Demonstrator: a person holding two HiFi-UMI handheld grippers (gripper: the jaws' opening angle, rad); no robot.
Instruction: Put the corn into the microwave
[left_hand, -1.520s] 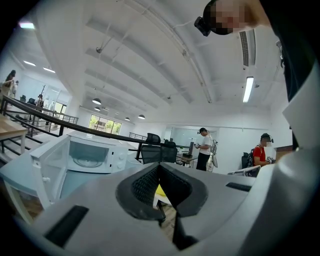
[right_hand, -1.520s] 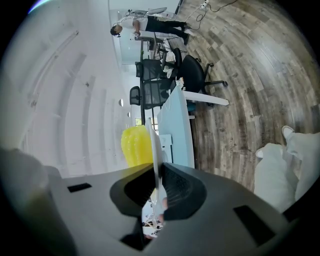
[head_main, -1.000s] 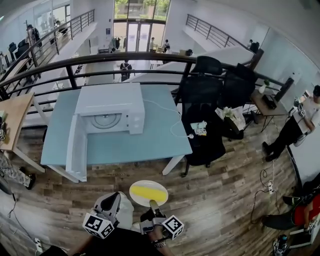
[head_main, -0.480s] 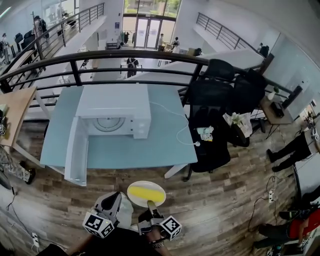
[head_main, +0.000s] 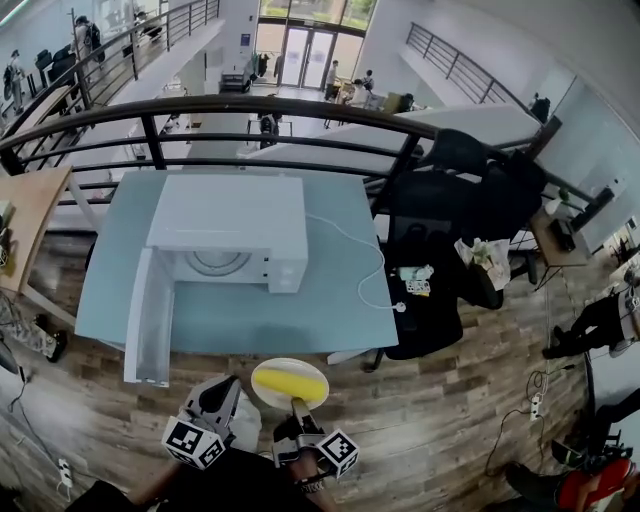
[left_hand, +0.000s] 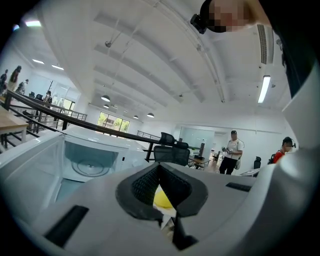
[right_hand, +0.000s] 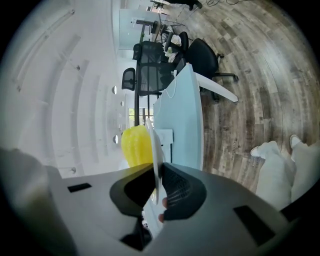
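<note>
A yellow corn cob (head_main: 291, 381) lies on a white plate (head_main: 262, 386) held level just short of the table's front edge. My right gripper (head_main: 297, 407) is shut on the plate's near rim; in the right gripper view its pads (right_hand: 175, 186) pinch the plate (right_hand: 155, 145) edge-on with the corn (right_hand: 135, 145) beyond. My left gripper (head_main: 226, 388) hovers just left of the plate, jaws together and holding nothing. The white microwave (head_main: 228, 215) stands on the table with its door (head_main: 150, 315) swung open to the left. The left gripper (left_hand: 160, 167) view shows its cavity (left_hand: 90, 160).
The blue-grey table (head_main: 330, 300) carries the microwave's white cable (head_main: 370, 270). Black office chairs (head_main: 440, 210) stand right of the table, and a black railing (head_main: 200, 105) runs behind it. Wood floor lies underfoot. People stand in the distance.
Both grippers and the plate with the corn have moved forward to the table's front edge; the microwave and table now sit nearer in the head view. The grip on the plate is unchanged.
</note>
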